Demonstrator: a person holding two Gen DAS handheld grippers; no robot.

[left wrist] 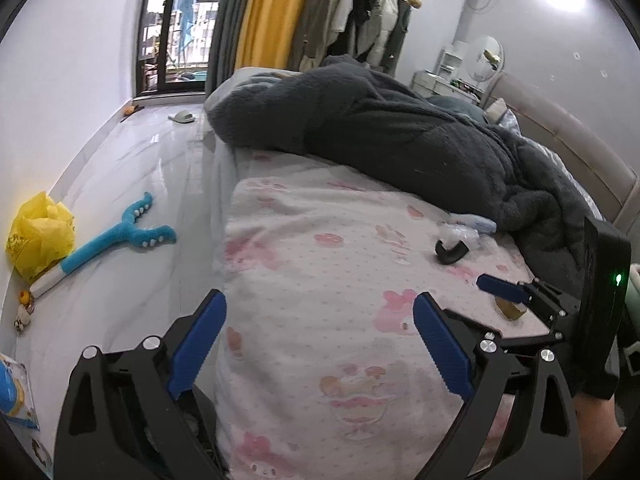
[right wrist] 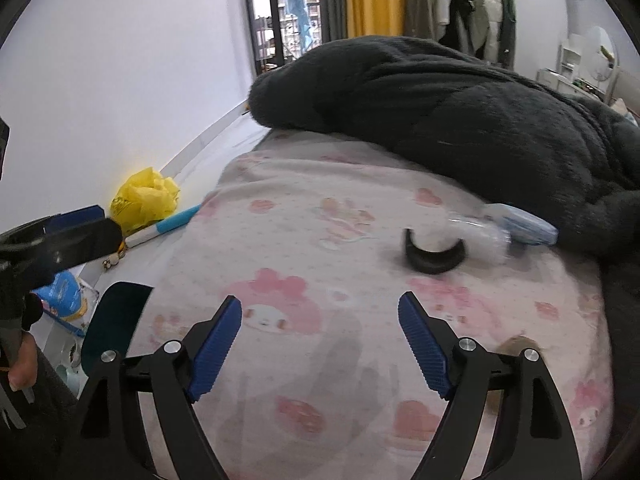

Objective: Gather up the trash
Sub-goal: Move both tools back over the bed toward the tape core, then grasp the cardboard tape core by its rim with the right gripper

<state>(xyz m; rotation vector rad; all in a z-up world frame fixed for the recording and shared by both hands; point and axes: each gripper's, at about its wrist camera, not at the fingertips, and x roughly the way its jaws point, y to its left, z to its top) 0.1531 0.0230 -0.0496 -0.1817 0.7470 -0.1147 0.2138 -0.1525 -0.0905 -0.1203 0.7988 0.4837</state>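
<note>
On the pink cartoon bed sheet (right wrist: 304,248) lie a black curved piece (right wrist: 434,258), a crumpled clear plastic wrapper (right wrist: 486,236) and a blue-white packet (right wrist: 524,226) at the edge of the dark blanket. They also show in the left wrist view: the black piece (left wrist: 450,254), the wrapper (left wrist: 460,234). A small brown scrap (left wrist: 510,309) lies by the right gripper (left wrist: 490,285). My left gripper (left wrist: 320,312) is open and empty over the bed's left edge. My right gripper (right wrist: 320,312) is open and empty above the sheet, short of the black piece.
A dark fleece blanket (left wrist: 400,136) covers the far bed. On the floor at left lie a yellow plastic bag (left wrist: 40,236), a blue plush toy (left wrist: 120,236), small toys (left wrist: 24,308) and a blue package (left wrist: 14,396). A slipper (left wrist: 182,117) lies near the balcony door.
</note>
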